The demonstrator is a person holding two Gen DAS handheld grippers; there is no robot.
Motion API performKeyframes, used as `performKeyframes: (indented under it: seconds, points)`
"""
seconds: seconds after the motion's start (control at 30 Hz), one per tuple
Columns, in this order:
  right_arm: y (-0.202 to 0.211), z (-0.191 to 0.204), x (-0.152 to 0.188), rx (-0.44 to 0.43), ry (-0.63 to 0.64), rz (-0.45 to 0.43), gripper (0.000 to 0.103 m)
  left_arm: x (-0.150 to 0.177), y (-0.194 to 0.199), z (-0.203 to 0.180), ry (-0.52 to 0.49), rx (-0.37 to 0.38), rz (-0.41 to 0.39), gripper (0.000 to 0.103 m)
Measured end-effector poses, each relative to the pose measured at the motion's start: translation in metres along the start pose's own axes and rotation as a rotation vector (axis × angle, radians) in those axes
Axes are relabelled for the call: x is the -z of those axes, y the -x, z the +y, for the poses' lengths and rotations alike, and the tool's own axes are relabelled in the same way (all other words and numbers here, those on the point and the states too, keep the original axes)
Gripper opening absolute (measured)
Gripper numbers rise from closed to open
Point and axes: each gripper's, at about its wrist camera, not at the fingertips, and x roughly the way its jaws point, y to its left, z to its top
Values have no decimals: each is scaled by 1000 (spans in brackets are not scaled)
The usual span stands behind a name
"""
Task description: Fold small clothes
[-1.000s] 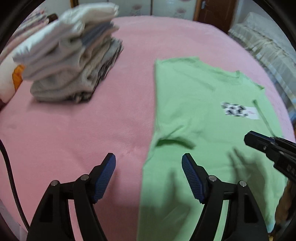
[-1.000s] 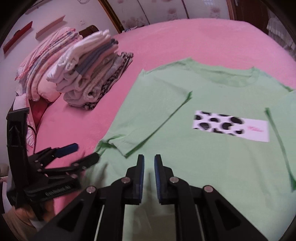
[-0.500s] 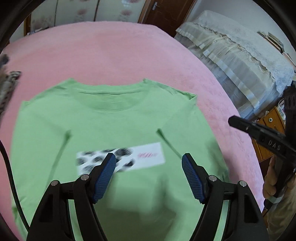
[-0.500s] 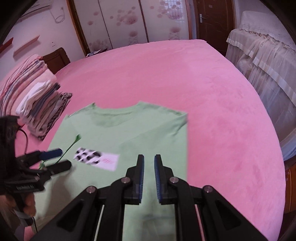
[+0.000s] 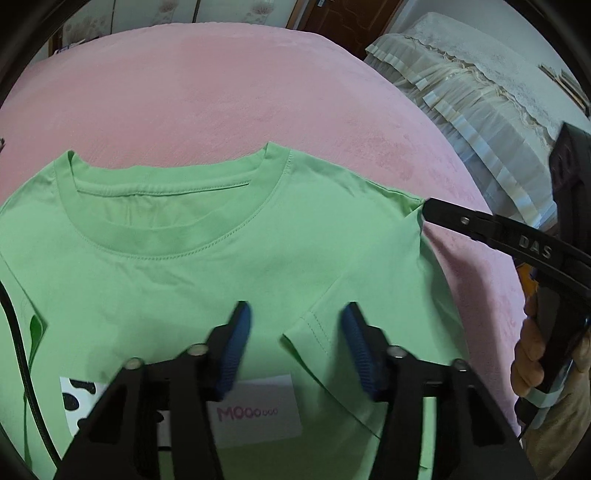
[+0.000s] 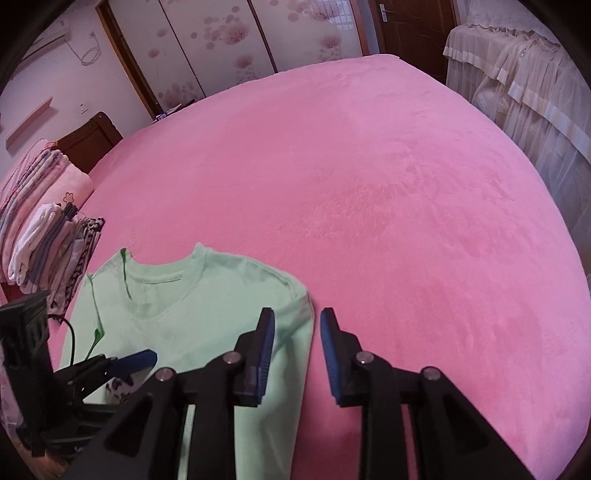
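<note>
Green T-shirt: lies flat, front up, on the pink bedspread, collar away from me, sleeves folded inward.

My left gripper: jaws apart and just been closing, nothing pinched between them; it hangs over the folded right sleeve, above a white chest print reading "MOO".

My right gripper: jaws slightly apart, just been opening, grasping nothing; it straddles the shirt's right shoulder edge, one finger over cloth, the other over pink cover.

Pink bedspread: plush, covers the whole bed, bare beyond the shirt.

Stack of folded clothes: at the bed's left side, apart from the shirt; folded pink bedding behind it.

Room: wardrobe doors with pink blossom pattern, dark wooden door, cream lace-covered furniture on the right.
</note>
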Motion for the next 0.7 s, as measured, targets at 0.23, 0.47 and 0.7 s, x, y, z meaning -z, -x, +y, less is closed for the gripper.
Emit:
performKeyframes:
  seconds: [0.23,0.47,0.7]
  points:
    - [-24,4,-5,31,31,19,6,-13,-6,-20,-65,-31,-24,4]
    - [-23,-5,-2,83,-9,-17,5,-32,-11,-36,-114,-89,-91,3]
    - [-33,-8,2,98,-36,-7,6,-36,-24,-22,-98,-155,-83,3]
